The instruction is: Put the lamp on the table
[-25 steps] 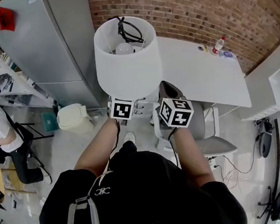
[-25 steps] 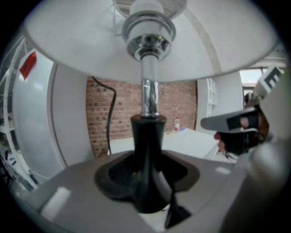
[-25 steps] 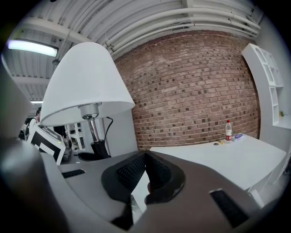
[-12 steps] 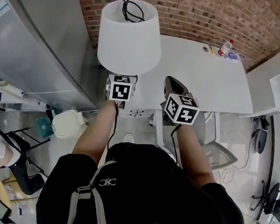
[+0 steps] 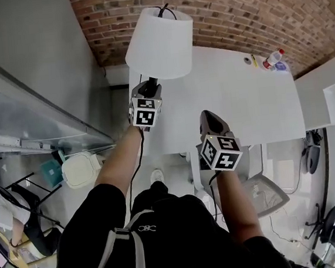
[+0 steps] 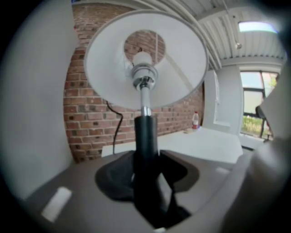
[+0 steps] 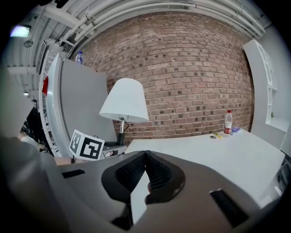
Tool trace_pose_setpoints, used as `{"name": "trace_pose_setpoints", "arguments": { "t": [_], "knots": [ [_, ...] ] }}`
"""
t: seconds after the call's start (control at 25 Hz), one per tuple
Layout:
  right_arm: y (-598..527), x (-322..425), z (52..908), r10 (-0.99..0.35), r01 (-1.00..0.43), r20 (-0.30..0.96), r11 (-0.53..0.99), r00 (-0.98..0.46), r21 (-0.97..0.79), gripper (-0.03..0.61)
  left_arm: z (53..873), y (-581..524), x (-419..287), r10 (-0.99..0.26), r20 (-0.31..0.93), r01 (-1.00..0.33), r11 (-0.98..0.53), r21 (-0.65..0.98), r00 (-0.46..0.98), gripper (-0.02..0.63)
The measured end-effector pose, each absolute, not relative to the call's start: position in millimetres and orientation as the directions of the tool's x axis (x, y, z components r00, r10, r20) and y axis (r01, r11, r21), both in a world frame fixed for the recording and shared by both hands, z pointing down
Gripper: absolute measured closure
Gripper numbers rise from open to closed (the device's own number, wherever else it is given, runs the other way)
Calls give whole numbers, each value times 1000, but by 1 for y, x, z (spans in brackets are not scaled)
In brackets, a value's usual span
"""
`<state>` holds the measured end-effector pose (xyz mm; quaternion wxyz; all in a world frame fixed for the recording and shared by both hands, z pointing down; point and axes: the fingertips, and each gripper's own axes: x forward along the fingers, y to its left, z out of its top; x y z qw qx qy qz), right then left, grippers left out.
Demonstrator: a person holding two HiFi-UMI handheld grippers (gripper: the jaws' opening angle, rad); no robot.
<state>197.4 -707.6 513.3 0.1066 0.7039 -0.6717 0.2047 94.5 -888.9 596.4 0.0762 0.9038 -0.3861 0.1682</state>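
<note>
At the table's far corner, a bottle stands beside the brick wall.

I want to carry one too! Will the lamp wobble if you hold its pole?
The lamp is probably top-heavy: its wide shade sits high above the thin pole that the left gripper clamps, so it may sway. The pole looks smooth, so it might slip or twist. The shade looks thin and could dent.

Left gripper: fingers clamped on the black lamp stem, left forearm stretched forward. Right gripper: fingers together with nothing between them, held nearer the body, right forearm bare and extended.
</note>
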Motion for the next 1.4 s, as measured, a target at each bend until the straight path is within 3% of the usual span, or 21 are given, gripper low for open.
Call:
{"name": "trace_pose_setpoints", "arguments": {
  "t": [0.64,1.4],
  "knots": [
    [-746,248,590,-837,-974,542,-180,77,-139,580,659,-990,122,-703,331,-751,-660,29,630,446],
    [-723,260,611,-813,-967,578,-194,64,-166,580,676,-983,134,-736,310,-773,-634,-4,602,445]
  ]
}}
